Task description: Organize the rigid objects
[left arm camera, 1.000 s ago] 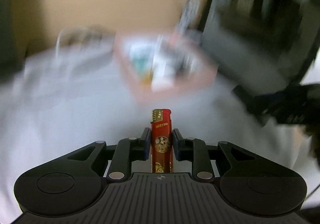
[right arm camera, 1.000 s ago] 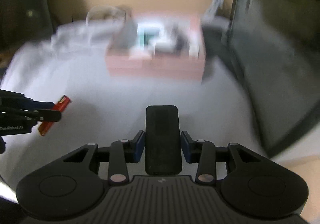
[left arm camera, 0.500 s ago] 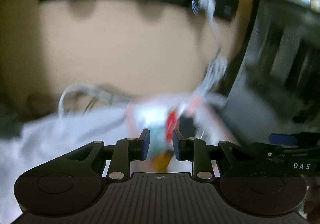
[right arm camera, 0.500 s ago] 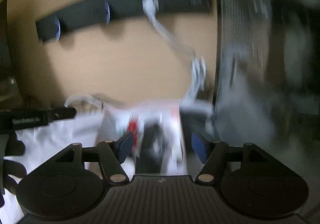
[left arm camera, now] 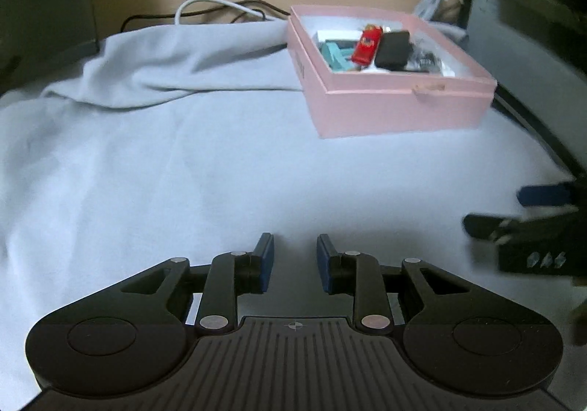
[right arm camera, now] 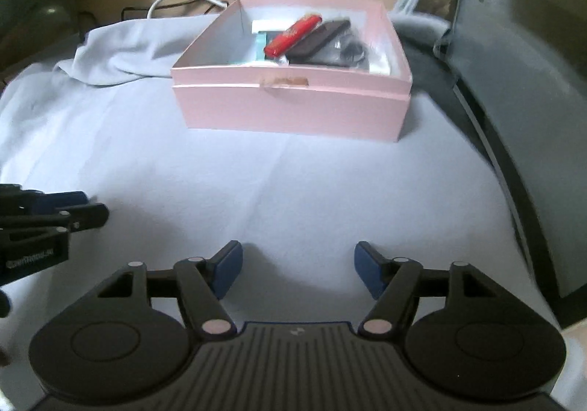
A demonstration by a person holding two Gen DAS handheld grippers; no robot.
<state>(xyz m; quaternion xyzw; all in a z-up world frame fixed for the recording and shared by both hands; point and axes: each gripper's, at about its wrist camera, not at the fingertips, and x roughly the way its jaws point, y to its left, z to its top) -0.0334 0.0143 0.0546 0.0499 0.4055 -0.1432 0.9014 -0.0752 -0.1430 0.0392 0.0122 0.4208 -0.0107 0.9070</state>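
A pink box (left arm camera: 396, 110) (right arm camera: 293, 110) stands on the pale cloth at the back. In it lie a red lighter (left arm camera: 367, 44) (right arm camera: 293, 35), a flat black object (left arm camera: 393, 49) (right arm camera: 317, 38) beside it, and several other small items. My left gripper (left arm camera: 295, 257) is open and empty, low over the cloth, well in front of the box. My right gripper (right arm camera: 297, 269) is open wide and empty, also in front of the box. Each gripper shows at the edge of the other's view: the right one in the left wrist view (left arm camera: 528, 213), the left one in the right wrist view (right arm camera: 73, 209).
A crumpled pale cloth (left arm camera: 146, 139) covers the surface. White and black cables (left arm camera: 216, 5) lie behind it against a tan wall. A dark panel (right arm camera: 513, 80) stands along the right side, close to the box.
The left gripper held the red lighter and the right held the flat black object; both were let go into the pink box. Both grippers have since pulled back, open and empty.
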